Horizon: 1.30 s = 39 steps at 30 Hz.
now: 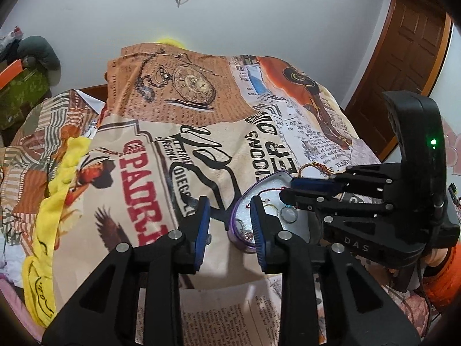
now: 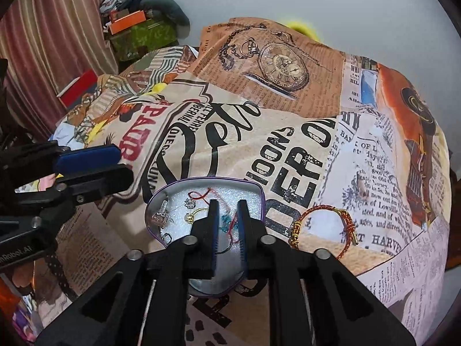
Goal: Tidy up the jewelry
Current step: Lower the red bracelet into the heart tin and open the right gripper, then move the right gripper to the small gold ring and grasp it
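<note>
A heart-shaped box with a purple rim [image 2: 201,178] and white foam inside lies open on the printed cloth. It holds a gold ring [image 2: 198,212], a crystal earring [image 2: 161,214], a red thread [image 2: 198,194] and a teal ring [image 2: 226,222]. My right gripper [image 2: 227,206] hangs over the box, its jaws a narrow gap apart, with the teal ring and thread lying in the gap, not pinched. A red-and-gold bracelet [image 2: 322,222] rests on the cloth to the right of the box. My left gripper [image 1: 229,206] stands open at the box's left rim [image 1: 234,213], nothing between its pads.
The printed cloth [image 2: 288,144] is draped over a rounded mound and falls away at the sides. A yellow towel [image 1: 49,201] lies at the left. Orange and green boxes [image 2: 135,26] and a curtain [image 2: 43,43] stand at the far left, a wooden door [image 1: 403,57] to the right.
</note>
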Tool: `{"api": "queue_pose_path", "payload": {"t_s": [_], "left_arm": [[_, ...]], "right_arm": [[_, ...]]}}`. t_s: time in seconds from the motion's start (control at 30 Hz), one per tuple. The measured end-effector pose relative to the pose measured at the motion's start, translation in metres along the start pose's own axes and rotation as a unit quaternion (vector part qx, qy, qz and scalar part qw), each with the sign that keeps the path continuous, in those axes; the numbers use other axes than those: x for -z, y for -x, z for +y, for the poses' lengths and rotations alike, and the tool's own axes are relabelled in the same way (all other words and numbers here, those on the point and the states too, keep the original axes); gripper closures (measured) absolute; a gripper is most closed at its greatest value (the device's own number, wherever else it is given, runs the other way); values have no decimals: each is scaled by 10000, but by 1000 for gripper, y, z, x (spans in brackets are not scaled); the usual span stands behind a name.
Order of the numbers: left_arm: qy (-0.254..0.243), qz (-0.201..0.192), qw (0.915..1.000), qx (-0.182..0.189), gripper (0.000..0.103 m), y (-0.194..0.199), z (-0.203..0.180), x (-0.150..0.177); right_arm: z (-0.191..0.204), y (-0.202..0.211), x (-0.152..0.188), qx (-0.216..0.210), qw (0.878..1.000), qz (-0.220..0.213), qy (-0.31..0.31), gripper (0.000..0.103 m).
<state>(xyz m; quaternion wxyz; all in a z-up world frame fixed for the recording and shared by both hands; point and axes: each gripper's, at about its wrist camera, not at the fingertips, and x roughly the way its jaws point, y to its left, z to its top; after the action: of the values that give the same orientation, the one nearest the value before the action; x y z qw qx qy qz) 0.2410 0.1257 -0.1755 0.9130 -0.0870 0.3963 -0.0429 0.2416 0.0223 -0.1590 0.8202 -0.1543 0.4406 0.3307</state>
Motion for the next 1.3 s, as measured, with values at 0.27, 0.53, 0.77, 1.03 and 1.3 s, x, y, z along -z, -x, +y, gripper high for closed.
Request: {"api": "queue_pose_path", "payload": {"t_s": [0.27, 0.53, 0.77, 1.03, 1.3], "left_arm": [[29, 52, 9999, -103, 75, 7, 1, 5], [-30, 20, 9999, -101, 75, 24, -14, 5], [-219, -21, 9998, 18, 69, 35, -40, 3], [-515, 138, 9982, 277, 68, 28, -79, 11], [-731, 539, 9949, 438, 68, 10, -104, 34]], "right_arm": [[2, 23, 3, 121, 9997, -216, 16, 57], [-6, 56, 15, 284, 9988, -399, -39, 57], [-36, 89, 27, 306, 9974, -508, -411, 57], [-63, 101, 58, 247, 9964, -356, -734, 57], [-61, 79, 94, -52, 9972, 110, -740, 57]]}}
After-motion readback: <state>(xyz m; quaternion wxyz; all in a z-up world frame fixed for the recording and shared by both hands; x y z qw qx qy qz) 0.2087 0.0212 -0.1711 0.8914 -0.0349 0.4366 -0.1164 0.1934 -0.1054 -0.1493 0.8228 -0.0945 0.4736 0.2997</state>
